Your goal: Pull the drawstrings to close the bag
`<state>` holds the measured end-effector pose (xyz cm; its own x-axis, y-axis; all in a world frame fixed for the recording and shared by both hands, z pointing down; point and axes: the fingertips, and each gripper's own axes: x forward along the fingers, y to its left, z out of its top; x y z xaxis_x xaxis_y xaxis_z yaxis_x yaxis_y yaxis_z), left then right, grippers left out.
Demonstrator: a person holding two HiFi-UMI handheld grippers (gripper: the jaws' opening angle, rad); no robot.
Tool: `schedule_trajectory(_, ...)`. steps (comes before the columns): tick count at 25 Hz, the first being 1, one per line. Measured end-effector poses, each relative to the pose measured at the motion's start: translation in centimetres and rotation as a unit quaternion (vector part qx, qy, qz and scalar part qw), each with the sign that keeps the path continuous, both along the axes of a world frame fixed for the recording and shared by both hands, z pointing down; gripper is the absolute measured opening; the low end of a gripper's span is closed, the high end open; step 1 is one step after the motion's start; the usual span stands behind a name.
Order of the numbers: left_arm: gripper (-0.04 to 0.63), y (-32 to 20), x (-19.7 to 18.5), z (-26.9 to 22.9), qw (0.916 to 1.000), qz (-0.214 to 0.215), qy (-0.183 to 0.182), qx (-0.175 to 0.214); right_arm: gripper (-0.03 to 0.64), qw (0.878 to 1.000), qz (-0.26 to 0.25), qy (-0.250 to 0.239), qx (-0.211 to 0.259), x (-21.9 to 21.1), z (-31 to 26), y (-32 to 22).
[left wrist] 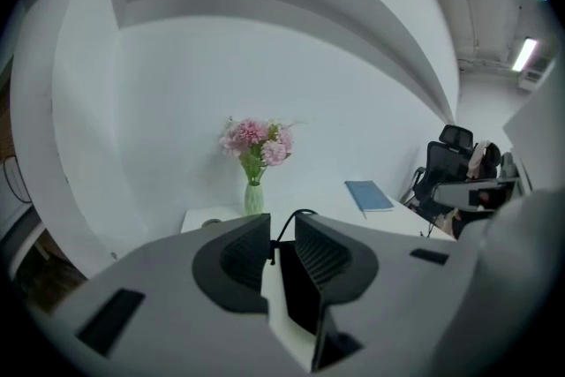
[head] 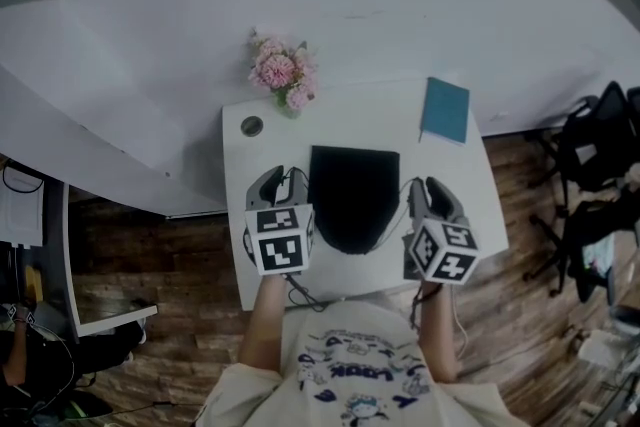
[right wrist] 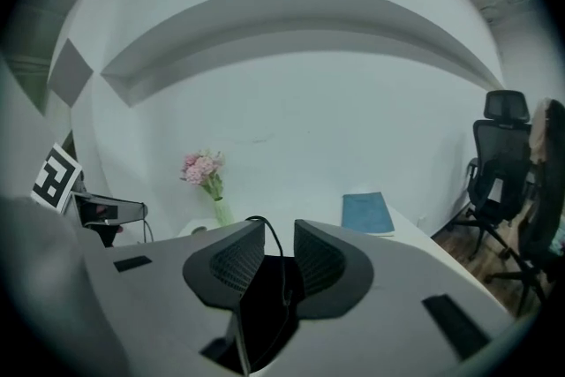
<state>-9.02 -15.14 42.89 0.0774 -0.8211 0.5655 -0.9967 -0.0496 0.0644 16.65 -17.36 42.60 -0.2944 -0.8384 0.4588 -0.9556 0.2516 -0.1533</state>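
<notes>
Bag (head: 352,195) — btwn grippers (head: 283,175) (head: 428,185) (both open).

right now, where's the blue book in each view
Head view: blue book, upper right of centre.
Left gripper view: blue book, lower right of centre.
Right gripper view: blue book, lower right of centre.
Shared landmark: pink flowers, left of it everywhere.

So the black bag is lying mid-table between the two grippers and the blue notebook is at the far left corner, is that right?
Not quite: the head view shows the blue notebook at the far right corner of the table, not the left. The black bag does lie mid-table between the left gripper and the right gripper.
</notes>
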Motion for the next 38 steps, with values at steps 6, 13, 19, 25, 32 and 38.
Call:
schedule_trajectory(6,0.095,0.9,3.9,-1.3,0.9977,0.042,0.035,0.04,0.103,0.999,-0.015,0.011,0.042,-2.3,-1.3,1.2)
schedule_trajectory(13,0.094,1.5,5.8,-2.1,0.9951,0.059,0.043,0.068,0.029,0.997,0.008,0.003,0.071,-2.5,-2.1,1.9)
schedule_trajectory(19,0.094,1.3,5.9,-2.3,0.9949,0.062,0.031,0.073,0.008,0.997,0.012,0.012,0.076,-2.2,-2.5,1.9)
schedule_trajectory(25,0.094,1.1,5.7,-2.5,0.995,0.061,0.025,0.075,0.008,0.996,0.015,0.017,0.081,-2.1,-2.8,1.6)
schedule_trajectory(32,0.094,1.0,5.5,-2.5,0.9954,0.058,0.024,0.073,0.008,0.997,0.025,0.018,0.077,-1.4,-2.6,1.4)
schedule_trajectory(38,0.094,1.1,5.2,-2.4,0.9958,0.054,0.021,0.071,0.008,0.997,0.027,0.019,0.075,-1.0,-2.3,1.4)
